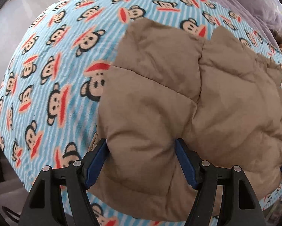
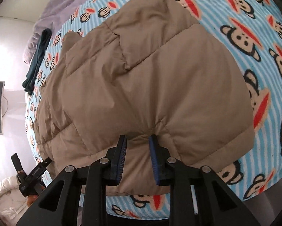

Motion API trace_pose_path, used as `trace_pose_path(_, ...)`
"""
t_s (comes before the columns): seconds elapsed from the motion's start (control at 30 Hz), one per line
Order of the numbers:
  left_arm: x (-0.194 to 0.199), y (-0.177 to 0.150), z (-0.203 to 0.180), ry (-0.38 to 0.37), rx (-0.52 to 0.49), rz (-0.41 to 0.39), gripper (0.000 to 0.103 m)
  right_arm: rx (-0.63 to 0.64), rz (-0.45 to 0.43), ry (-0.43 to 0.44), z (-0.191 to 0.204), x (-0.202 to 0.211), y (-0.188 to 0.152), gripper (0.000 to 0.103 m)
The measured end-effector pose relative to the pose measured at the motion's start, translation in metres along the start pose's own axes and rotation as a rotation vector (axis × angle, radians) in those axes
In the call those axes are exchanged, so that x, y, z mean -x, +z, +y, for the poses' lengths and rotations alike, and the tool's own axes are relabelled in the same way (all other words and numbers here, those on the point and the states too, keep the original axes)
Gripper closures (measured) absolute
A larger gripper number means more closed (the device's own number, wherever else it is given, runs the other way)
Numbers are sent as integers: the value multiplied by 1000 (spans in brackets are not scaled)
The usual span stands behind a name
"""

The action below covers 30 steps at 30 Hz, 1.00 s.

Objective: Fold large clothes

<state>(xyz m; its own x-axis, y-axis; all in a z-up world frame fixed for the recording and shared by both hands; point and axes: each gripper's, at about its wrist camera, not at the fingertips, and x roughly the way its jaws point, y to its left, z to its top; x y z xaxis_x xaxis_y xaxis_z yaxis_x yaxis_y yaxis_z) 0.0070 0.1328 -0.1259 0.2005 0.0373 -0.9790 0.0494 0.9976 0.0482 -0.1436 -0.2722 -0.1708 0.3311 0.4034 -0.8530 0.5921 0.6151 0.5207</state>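
The tan puffer jacket (image 1: 188,98) lies spread on a bed covered by a blue striped blanket printed with monkey faces (image 1: 52,79), and everything else sits around it. At the jacket's near edge the left claw (image 1: 141,162) has its blue pads (image 1: 95,163) set wide on either side of a thick padded roll of the fabric, and both pads press into that bulge, so it is clamped on the jacket. In the right wrist view the right claw (image 2: 138,158) pinches a narrower fold of the same jacket (image 2: 150,79) at a quilted seam, its pads close together with cloth bunched between them. Beyond the jacket's far side a dark teal garment (image 2: 36,60) lies on the blanket, and a lilac cover (image 2: 65,5) is heaped past it, at the jacket's far end
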Motion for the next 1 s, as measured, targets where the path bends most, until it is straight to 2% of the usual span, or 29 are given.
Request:
trace_pose_path(0.3, 24, -12, -2, 2, 59, 0, 30, 79, 56, -30, 21, -16, 14, 74)
trace_pose_path(0.43, 26, -14, -3, -5, 17, -6, 30, 79, 18, -56, 39, -11, 17, 74)
trace_pose_path(0.47, 26, -13, -3, -4, -8, -6, 26, 75, 3, -59, 43, -9, 16, 74)
trace_pose_path(0.53, 28, -12, -3, -12, -40, -16, 4, 65, -34, -62, 51, 0, 12, 74)
trace_pose_path(0.6, 30, -10, -1, -14, -84, -40, 1, 62, -65, -67, 64, 4, 5, 74)
trace_pose_path(0.73, 22, -4, 5, -21, -157, -25, 1, 82, -90, -80, 93, 1, -10, 73)
trace_pose_path(0.8, 21, -1, 9, -27, -174, -25, 1, 89, -79, -77, 107, -7, -19, 68)
trace_pose_path(0.87, 19, 2, 14, -47, -192, -23, 1, 99, -76, -79, 118, -14, -27, 51)
trace_pose_path(0.93, 16, 6, 19, -64, -208, -22, 1, 112, -70, -87, 131, -23, -37, 44)
trace_pose_path(1.0, 12, 9, 22, -80, -223, -20, 1, 121, -68, -103, 143, -30, -47, 41)
